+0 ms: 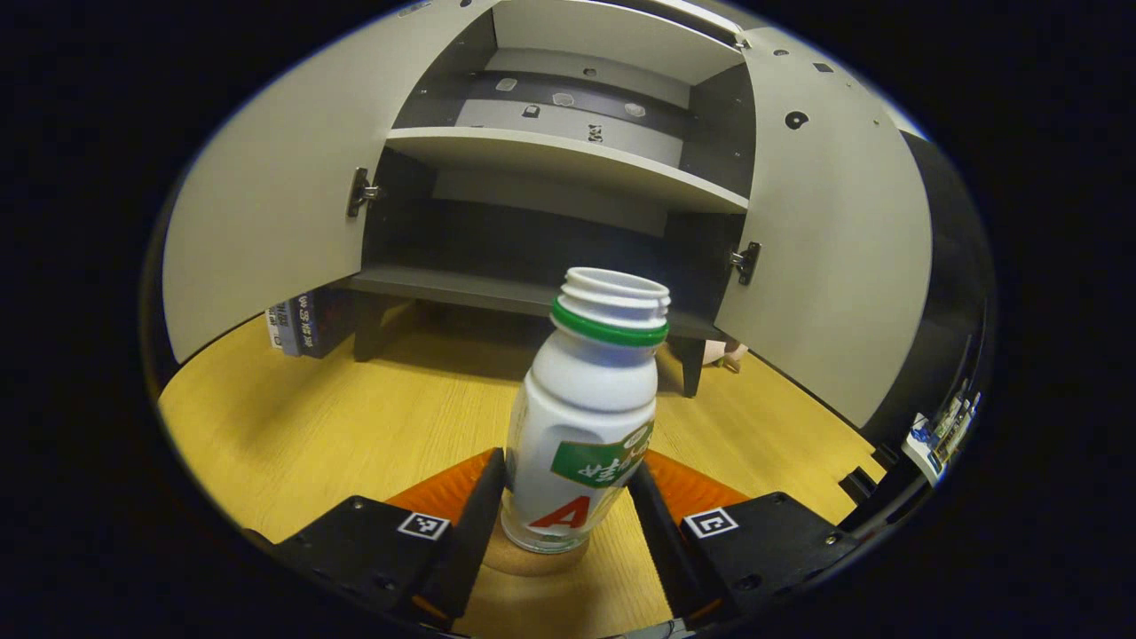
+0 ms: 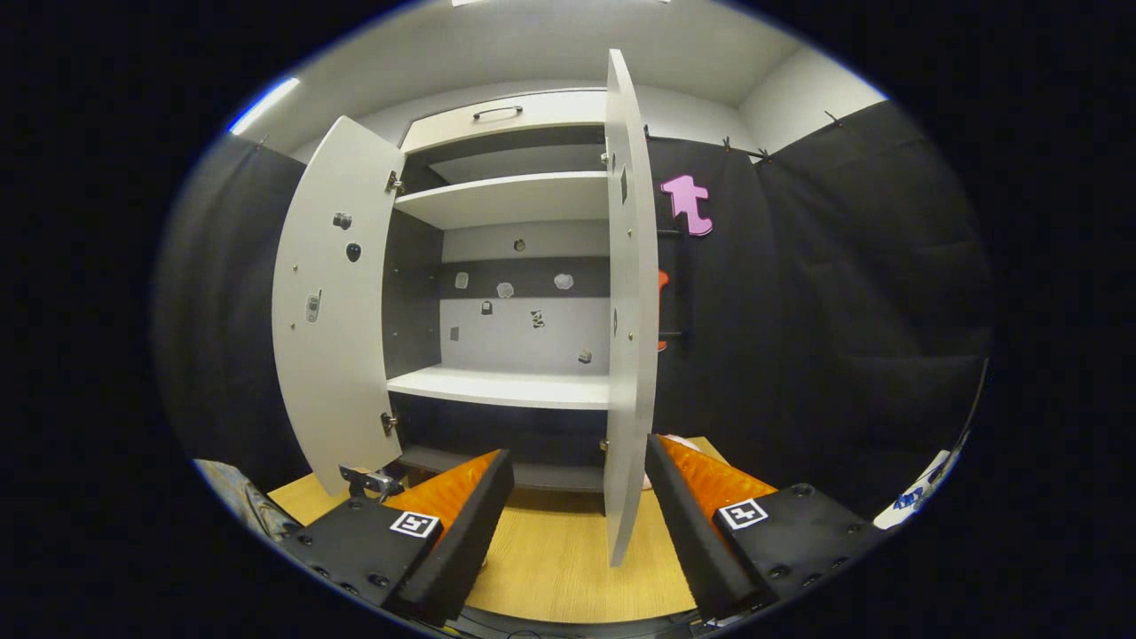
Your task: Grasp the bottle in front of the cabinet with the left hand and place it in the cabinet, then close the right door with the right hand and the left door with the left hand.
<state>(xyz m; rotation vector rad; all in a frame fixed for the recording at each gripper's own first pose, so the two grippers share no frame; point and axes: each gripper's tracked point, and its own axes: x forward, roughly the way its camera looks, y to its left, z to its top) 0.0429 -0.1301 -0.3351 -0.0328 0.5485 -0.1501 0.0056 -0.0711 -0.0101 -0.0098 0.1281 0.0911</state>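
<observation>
A white bottle [image 1: 586,417] with a green neck ring and no cap stands upright on the wooden surface [image 1: 337,426] in front of the cabinet [image 1: 568,160]. My left gripper [image 1: 568,479] is shut on the bottle's lower body, one finger on each side. Both cabinet doors stand wide open in the left gripper view: the left door [image 1: 275,204] and the right door [image 1: 834,240]. The dark bottom shelf [image 1: 444,286] lies just behind the bottle. In the right gripper view, my right gripper [image 2: 577,484] is open, with the right door's [image 2: 630,311] edge beyond the gap, untouched.
A few books [image 1: 297,324] stand under the left door beside a cabinet leg. A white middle shelf [image 2: 506,386] crosses the cabinet, and the left door [image 2: 333,328] swings out to the left. Black cloth walls the booth on the right.
</observation>
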